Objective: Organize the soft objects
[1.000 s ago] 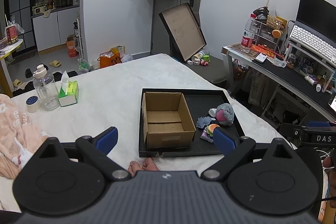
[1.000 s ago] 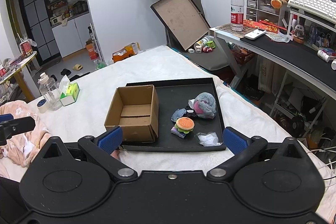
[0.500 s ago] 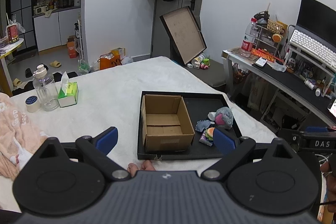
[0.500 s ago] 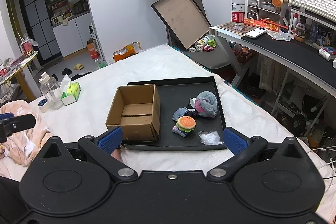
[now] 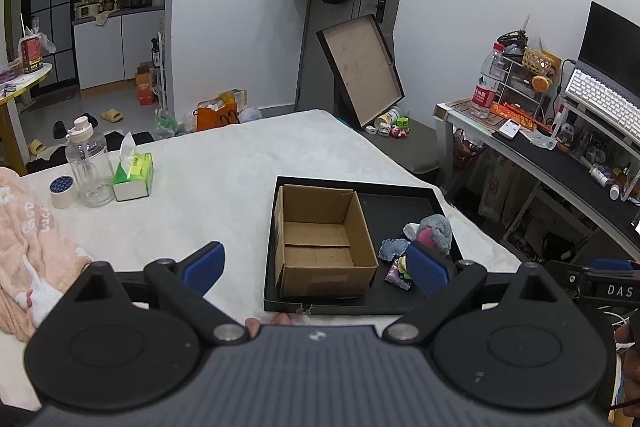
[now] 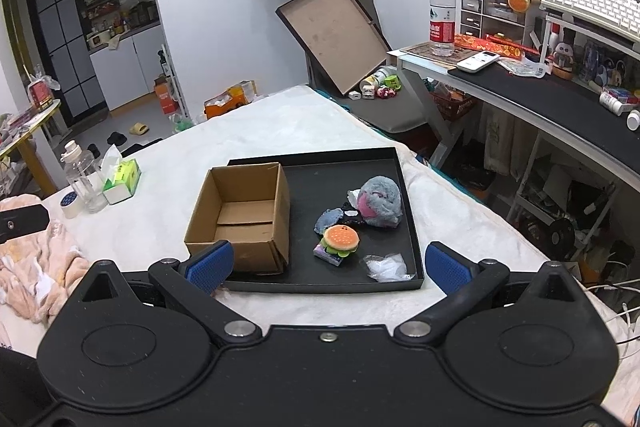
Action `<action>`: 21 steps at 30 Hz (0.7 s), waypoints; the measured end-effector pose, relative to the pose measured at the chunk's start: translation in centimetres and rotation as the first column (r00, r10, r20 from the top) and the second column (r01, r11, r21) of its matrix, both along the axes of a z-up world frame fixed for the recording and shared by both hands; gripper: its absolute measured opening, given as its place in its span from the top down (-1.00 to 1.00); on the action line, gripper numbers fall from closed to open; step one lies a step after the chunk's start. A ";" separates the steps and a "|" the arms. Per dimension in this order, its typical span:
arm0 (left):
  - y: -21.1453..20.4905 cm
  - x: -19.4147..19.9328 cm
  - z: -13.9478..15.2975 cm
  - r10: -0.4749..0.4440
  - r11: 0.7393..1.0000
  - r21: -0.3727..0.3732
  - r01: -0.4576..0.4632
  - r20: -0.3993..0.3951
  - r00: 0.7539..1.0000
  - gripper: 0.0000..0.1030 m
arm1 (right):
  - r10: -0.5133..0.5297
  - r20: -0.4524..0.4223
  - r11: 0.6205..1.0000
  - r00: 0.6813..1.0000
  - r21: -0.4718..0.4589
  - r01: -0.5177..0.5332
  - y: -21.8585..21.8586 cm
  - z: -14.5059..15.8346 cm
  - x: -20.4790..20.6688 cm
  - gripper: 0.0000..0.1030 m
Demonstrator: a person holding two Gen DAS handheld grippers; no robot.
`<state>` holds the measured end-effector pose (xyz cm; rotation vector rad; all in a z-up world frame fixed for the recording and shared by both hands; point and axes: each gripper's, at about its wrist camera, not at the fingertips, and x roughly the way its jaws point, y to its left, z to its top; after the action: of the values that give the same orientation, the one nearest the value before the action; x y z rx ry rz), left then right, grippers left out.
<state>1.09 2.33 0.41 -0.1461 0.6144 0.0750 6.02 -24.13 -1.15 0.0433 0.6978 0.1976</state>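
Over the last second I am drawing both tools slightly back and up from the bed: the black tray (image 6: 408, 211) and the cardboard box (image 6: 244, 215) are sitting a little lower and smaller in both views than a moment ago, while nothing on the tray has shifted. My left gripper (image 5: 316, 265) is hanging with its fingers (image 5: 202, 263) spread wide and empty, the box framed between them at the lower centre of the left view. My right gripper (image 6: 326, 263) is likewise released, blue pads wide apart and holding nothing, with the toys showing between them. The soft things are all lying untouched on the right half of the tray: the grey plush (image 6: 380, 201) at centre right, the small blue piece (image 6: 330, 221) touching it, the burger toy (image 6: 340, 239) just below, and a crumpled clear bag (image 6: 386, 267) near the tray's front corner. The box beside them is empty, so I judge the sorting is only beginning; I am lining up for a first pick.
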 end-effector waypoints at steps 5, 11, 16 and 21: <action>0.2 1.2 -0.9 -0.008 1.000 0.013 0.008 -0.025 1.000 -0.87 | -0.010 -0.018 1.000 1.000 -0.011 0.009 -0.3 -0.9 1.2 -1.00; 0.5 2.9 -1.7 -0.004 1.000 0.017 0.005 -0.050 0.999 -0.87 | -0.030 -0.030 1.000 0.999 -0.004 0.030 -0.9 -1.8 2.7 -1.00; 0.7 4.2 -2.1 -0.003 1.000 0.018 0.004 -0.062 0.998 -0.87 | -0.038 -0.036 0.999 0.999 -0.002 0.038 -1.3 -2.5 3.7 -1.00; 1.0 5.6 -2.8 0.001 1.000 0.013 0.000 -0.074 0.997 -0.87 | -0.041 -0.045 0.999 0.998 0.003 0.041 -1.5 -3.3 4.7 -1.00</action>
<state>6.71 3.34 -2.40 -0.1318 0.6875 0.0853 10.71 -25.66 -4.42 0.0660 0.7409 0.1589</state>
